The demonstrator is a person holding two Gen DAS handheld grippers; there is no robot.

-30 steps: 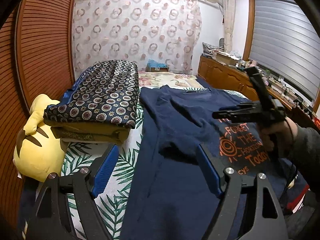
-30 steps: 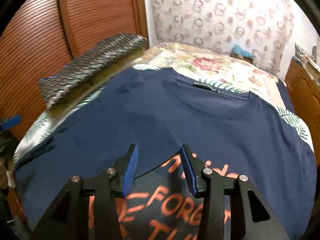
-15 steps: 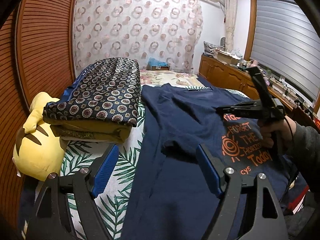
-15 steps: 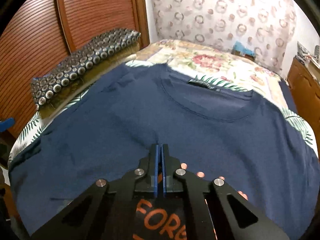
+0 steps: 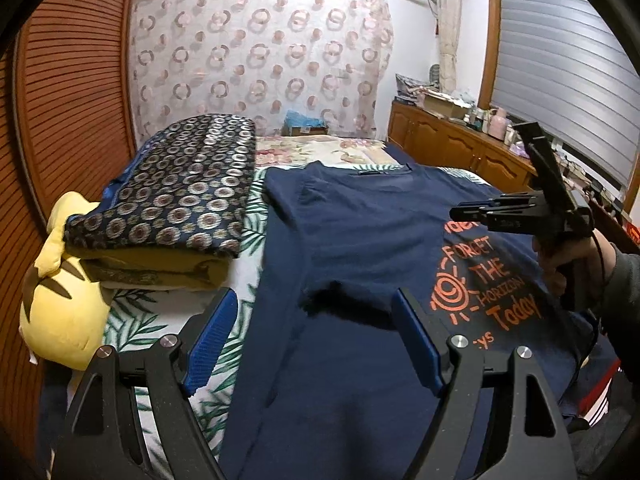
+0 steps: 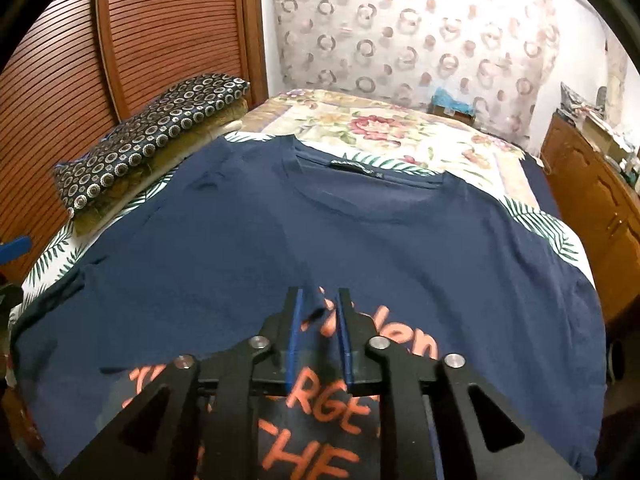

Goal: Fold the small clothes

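A navy T-shirt (image 5: 360,232) with orange lettering lies on the bed, its left side folded over the front. It also shows in the right wrist view (image 6: 360,240). My left gripper (image 5: 316,332) is open and empty, hovering over the shirt's folded left part. My right gripper (image 6: 318,312) is slightly open above the folded edge by the lettering, with no cloth held between the pads. It shows in the left wrist view (image 5: 464,213), held in a hand above the print.
A stack of folded clothes topped by a circle-patterned cloth (image 5: 180,196) lies left of the shirt, also in the right wrist view (image 6: 152,144). A yellow plush toy (image 5: 60,300) sits beside it. A wooden cabinet (image 5: 460,152) runs along the right wall.
My right gripper closed over the folded edge half a second ago and has now opened a little and drawn back. My left gripper stayed open in about the same place.
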